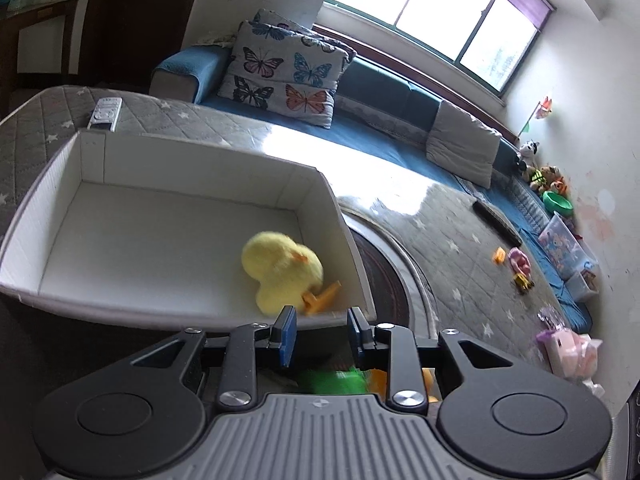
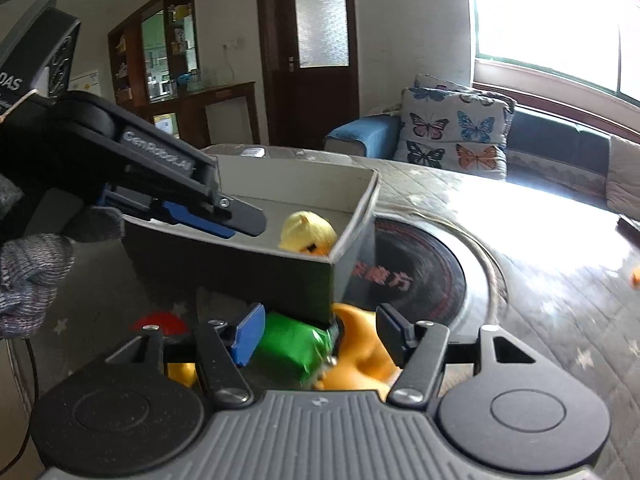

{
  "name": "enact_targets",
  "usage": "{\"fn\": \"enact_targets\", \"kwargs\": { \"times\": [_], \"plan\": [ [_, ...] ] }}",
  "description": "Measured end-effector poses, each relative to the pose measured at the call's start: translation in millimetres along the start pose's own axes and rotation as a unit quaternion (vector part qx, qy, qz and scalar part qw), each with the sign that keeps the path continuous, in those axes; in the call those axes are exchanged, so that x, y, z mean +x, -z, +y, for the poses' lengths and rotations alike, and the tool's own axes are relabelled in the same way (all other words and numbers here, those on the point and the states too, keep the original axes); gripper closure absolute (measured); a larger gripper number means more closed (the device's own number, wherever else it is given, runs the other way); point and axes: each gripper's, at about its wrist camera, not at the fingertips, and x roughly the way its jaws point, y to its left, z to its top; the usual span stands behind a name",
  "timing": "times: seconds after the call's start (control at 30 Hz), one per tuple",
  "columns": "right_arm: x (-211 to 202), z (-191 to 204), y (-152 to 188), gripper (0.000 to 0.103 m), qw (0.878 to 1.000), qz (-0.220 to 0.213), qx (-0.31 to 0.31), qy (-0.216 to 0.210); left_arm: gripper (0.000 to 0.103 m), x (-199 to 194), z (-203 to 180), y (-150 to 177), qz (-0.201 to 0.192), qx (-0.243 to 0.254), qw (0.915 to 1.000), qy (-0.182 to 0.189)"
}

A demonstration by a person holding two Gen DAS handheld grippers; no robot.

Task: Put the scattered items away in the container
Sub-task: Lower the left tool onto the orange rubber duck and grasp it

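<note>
Though clenched almost shut, grips nothing: left gripper (image 1: 320,316), at box (image 1: 120,312) near rim. Holds only duck (image 1: 280,272), lying in near right corner, feet toward gripper. Right wrist: stands released, right gripper (image 2: 320,322), either side of green packet (image 2: 292,346), lying crosswise, tucked under box corner, beside orange toy (image 2: 360,356).

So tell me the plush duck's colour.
Yellow plush duck with orange beak; clearest in the left wrist view.
</note>
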Motion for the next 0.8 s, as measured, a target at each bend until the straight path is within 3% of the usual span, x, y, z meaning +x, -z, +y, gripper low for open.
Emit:
{"fn": "enact_targets", "kwargs": {
  "times": [0.4,0.73,0.8],
  "plan": [
    [-1.2,-18.1,32.2,0.039,0.998,0.027,0.042,0.032,0.073,27.1,-31.9,21.5,0.043,0.006,0.9986,0.03],
    [11.5,-17.8,35.0,0.041,0.998,0.036,0.046,0.018,0.072,58.3,-43.5,15.0,0.064,-0.011,0.9971,0.041],
    [12.0,-17.5,34.2,0.046,0.998,0.035,0.046,0.014,0.072,62.8,-43.4,15.3,0.068,-0.015,0.9968,0.041]
  ]
}}
